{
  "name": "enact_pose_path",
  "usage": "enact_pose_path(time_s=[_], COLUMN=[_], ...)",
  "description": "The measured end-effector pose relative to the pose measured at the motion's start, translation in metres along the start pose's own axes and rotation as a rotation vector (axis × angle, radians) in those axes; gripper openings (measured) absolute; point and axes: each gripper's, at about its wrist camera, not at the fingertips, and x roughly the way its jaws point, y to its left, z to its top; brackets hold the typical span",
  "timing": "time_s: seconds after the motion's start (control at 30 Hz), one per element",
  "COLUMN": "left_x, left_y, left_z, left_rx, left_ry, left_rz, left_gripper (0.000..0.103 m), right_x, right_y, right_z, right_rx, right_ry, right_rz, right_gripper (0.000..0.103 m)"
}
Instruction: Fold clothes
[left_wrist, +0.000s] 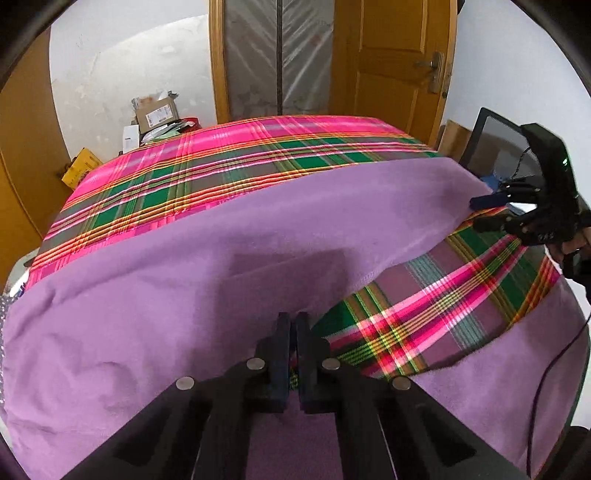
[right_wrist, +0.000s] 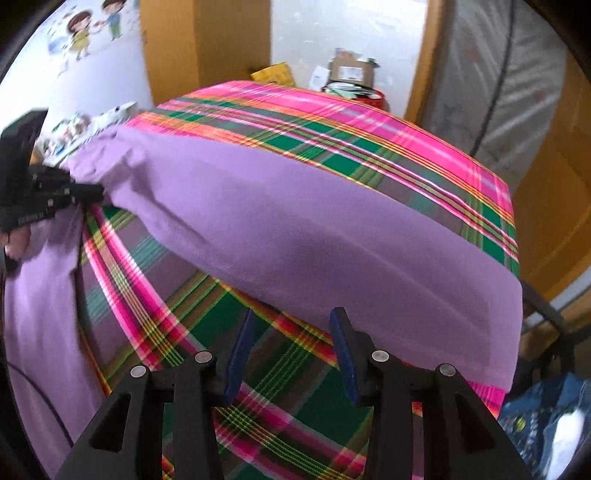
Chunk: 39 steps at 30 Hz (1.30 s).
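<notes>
A purple garment (left_wrist: 184, 266) lies across a pink and green plaid cloth (left_wrist: 236, 155) that covers the table. My left gripper (left_wrist: 293, 328) is shut on the garment's near edge, and the fabric bunches between its fingers. In the right wrist view the left gripper (right_wrist: 86, 194) grips a corner of the garment (right_wrist: 314, 221) at the far left. A strip of purple hangs down below that corner. My right gripper (right_wrist: 293, 332) is open over bare plaid, just short of the garment's hem. The left wrist view shows the right gripper (left_wrist: 491, 212) open at the garment's right end.
Cardboard boxes (left_wrist: 157, 112) and a yellow box (left_wrist: 79, 170) stand beyond the far table edge. A plastic-wrapped mattress (left_wrist: 277, 55) leans beside a wooden door (left_wrist: 391, 55). A dark screen (left_wrist: 495, 144) sits at the right. A blue bag (right_wrist: 546, 421) lies below the table's right side.
</notes>
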Motion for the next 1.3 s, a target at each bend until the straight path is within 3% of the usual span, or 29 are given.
enact_pose_path(time_s=[0.13, 0.27, 0.43, 0.53, 0.7, 0.8, 0.97, 1.13, 1.3], left_x=[-0.004, -0.004, -0.004, -0.009, -0.04, -0.059, -0.09, -0.125, -0.159], left_y=[-0.003, -0.006, -0.003, -0.002, 0.028, 0.046, 0.076, 0.12, 0.164], left_z=[-0.008, -0.015, -0.015, -0.016, -0.035, -0.046, -0.066, -0.113, -0.161], left_rx=[0.043, 0.08, 0.073, 0.059, -0.077, -0.161, -0.301, -0.482, -0.665], left_ry=[0.012, 0.028, 0.035, 0.035, -0.012, -0.04, -0.088, -0.115, -0.141], left_rz=[-0.009, -0.016, -0.041, -0.053, -0.031, -0.017, 0.007, 0.124, 0.244], left_gripper=[0.002, 0.002, 0.003, 0.003, 0.003, 0.003, 0.006, 0.007, 0.013], right_x=[0.003, -0.001, 0.005, 0.013, 0.01, -0.005, -0.047, -0.064, -0.052], right_y=[0.009, 0.006, 0.001, 0.005, 0.01, 0.016, 0.037, 0.062, 0.097], right_z=[0.003, 0.006, 0.011, 0.012, 0.011, 0.01, 0.017, 0.026, 0.031], right_rx=[-0.05, -0.001, 0.11, 0.112, 0.151, 0.211, 0.292, 0.348, 0.378], right_ry=[0.007, -0.032, -0.057, -0.026, 0.021, -0.018, -0.223, -0.373, -0.384], right_rz=[0.012, 0.091, 0.111, 0.074, 0.038, 0.045, 0.126, 0.239, 0.365], right_gripper=[0.044, 0.044, 0.044, 0.044, 0.044, 0.044, 0.044, 0.045, 0.045])
